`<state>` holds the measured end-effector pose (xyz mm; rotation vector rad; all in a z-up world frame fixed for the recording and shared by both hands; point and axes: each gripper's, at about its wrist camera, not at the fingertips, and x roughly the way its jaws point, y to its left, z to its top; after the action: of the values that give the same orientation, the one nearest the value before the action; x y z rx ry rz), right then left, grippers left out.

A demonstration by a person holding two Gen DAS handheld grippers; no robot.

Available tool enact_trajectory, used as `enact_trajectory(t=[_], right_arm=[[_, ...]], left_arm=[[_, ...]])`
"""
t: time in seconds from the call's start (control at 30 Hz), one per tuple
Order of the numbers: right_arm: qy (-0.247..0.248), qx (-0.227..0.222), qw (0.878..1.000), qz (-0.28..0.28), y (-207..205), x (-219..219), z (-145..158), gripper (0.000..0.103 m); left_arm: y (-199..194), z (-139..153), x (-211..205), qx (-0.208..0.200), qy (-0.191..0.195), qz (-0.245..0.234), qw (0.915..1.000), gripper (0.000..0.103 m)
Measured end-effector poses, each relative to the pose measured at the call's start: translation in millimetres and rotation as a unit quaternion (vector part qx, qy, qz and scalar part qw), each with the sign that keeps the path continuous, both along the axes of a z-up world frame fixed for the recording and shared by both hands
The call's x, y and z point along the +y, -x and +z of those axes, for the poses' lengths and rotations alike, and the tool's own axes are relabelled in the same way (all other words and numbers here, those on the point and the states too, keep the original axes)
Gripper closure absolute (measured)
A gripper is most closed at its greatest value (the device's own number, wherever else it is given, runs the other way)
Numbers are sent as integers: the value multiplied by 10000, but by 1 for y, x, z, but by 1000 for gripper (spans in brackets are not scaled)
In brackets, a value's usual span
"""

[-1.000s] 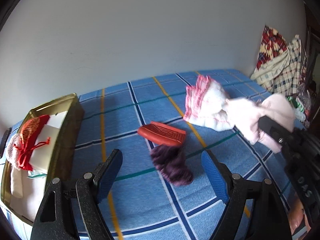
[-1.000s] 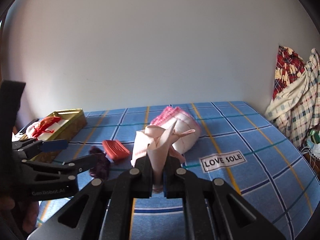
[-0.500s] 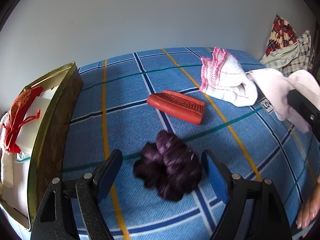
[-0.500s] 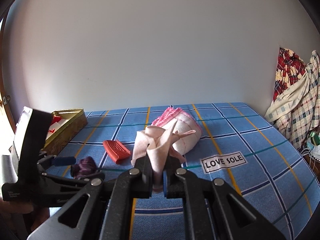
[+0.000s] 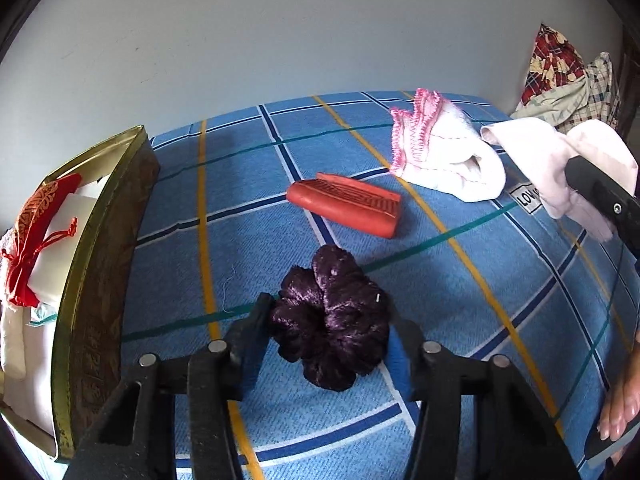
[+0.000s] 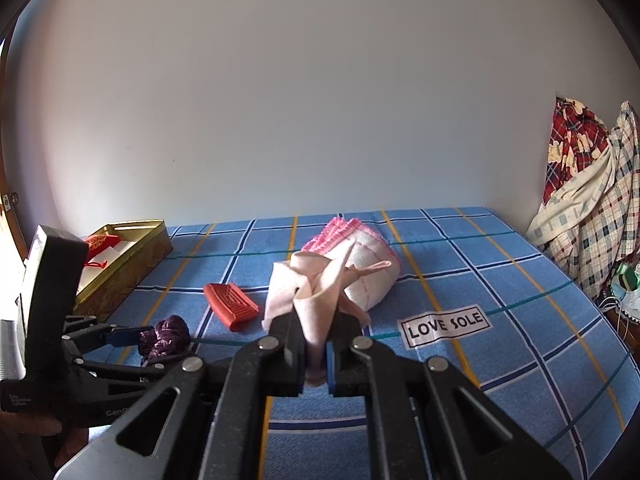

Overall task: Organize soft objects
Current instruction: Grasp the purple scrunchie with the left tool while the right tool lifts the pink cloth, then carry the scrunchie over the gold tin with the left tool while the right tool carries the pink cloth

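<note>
A: Any writing?
B: "LOVE SOLE" label (image 6: 444,326) on the blue checked bedsheet (image 6: 500,280).
A: Grippers?
B: Left gripper (image 5: 330,320) jaws just closed on one dark purple velvet scrunchie (image 5: 332,316), near centre; right gripper (image 6: 314,344) clamps one pale pink cloth (image 6: 308,296).

The left gripper (image 5: 330,312) has been brought down over the purple scrunchie (image 5: 332,316), which a second ago lay ahead of the fingertips at about 12 o'clock. Its jaws have just been closing, and the scrunchie is now pinched between the pads. In the left wrist view the red pouch (image 5: 346,204) is seen higher in frame, at 12 o'clock from the scrunchie.
</note>
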<state>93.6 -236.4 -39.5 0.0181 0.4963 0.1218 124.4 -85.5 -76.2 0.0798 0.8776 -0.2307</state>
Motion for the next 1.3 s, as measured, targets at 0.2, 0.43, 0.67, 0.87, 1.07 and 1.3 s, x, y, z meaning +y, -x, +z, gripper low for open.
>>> enact_trajectory(t=[0.2,0.43,0.67,0.87,1.07,1.3], right_arm=[[-4,-122,9999,-62,3,1,2,97],[7,-252,9997,-43,4,9,5,97],[-12,-250,9997,56,0,25,4,97],[-27,-281,9995,118,-1,37,3,97],[-41,-303,9994,150,0,43,3,97],[-25,-320,9993,215,0,54,4,97]], left_arm=[[6,8,5,-233,123,71,9996,62],[21,31,10,-999,111,266,9946,62],[24,43,19,-1437,167,495,9882,62],[24,43,27,-1518,219,684,9858,62],[31,47,36,-1685,281,810,9820,62],[38,52,45,-1797,408,900,9787,62]])
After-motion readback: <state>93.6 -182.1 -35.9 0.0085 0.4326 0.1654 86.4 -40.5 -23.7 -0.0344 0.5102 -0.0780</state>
